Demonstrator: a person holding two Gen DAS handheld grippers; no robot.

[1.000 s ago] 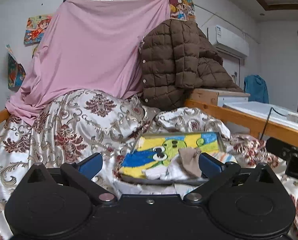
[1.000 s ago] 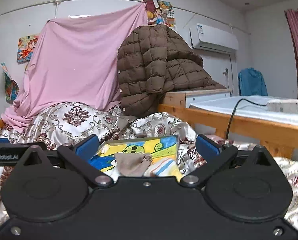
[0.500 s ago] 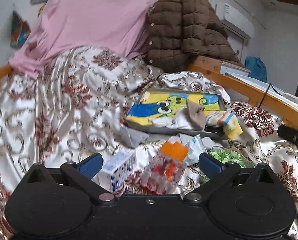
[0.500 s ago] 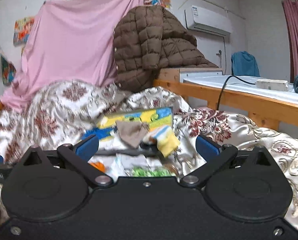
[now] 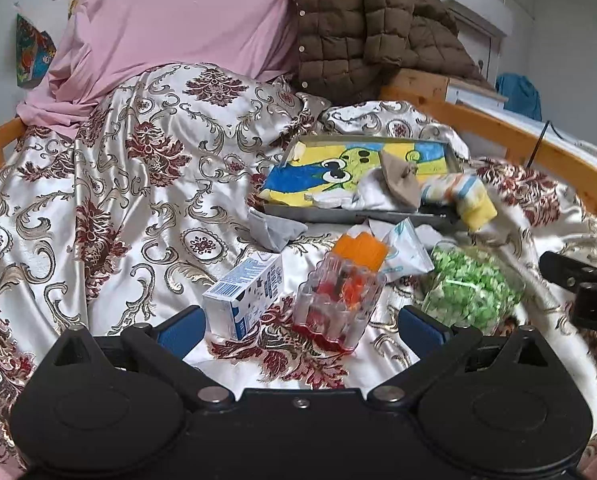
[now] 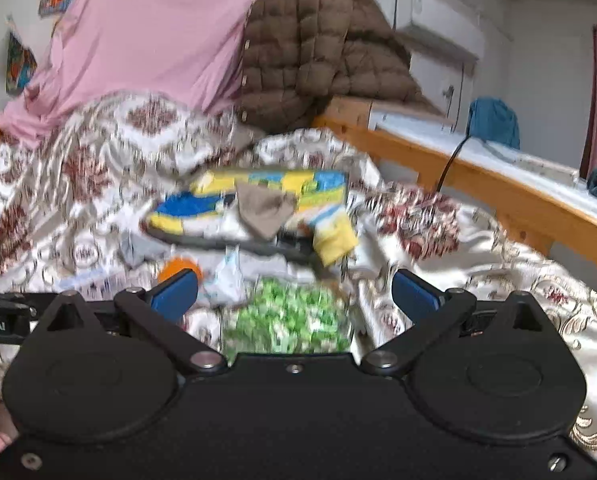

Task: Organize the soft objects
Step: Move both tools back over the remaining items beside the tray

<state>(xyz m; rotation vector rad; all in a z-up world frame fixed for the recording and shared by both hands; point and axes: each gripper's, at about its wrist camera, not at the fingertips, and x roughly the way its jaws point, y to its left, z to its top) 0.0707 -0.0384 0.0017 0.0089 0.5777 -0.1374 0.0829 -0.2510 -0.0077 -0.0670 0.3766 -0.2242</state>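
Observation:
On the patterned bedspread lies a metal tray point(image 5: 282, 210) with a cartoon-print bottom. In it sit a brown sock point(image 5: 398, 178), a white sock point(image 5: 372, 194) and a striped yellow sock point(image 5: 464, 198) that hangs over its right rim. A grey sock point(image 5: 272, 230) lies just in front of the tray. My left gripper point(image 5: 300, 328) stands open above a milk carton point(image 5: 244, 292) and a clear box with an orange lid point(image 5: 344, 292). My right gripper point(image 6: 294, 292) is open over a bag of green pieces point(image 6: 286, 320); that view is blurred, with the tray point(image 6: 186, 238) beyond.
A white packet point(image 5: 404, 248) lies between the clear box and the bag of green pieces point(image 5: 470, 290). Behind the tray hang a pink sheet point(image 5: 178, 20) and a brown quilted jacket point(image 5: 370, 28). A wooden bed rail point(image 5: 538, 160) runs along the right.
Both grippers have tilted down and pulled nearer the bed. The carton, the clear box, the packet and the green bag have come into view below the tray. Both stay open.

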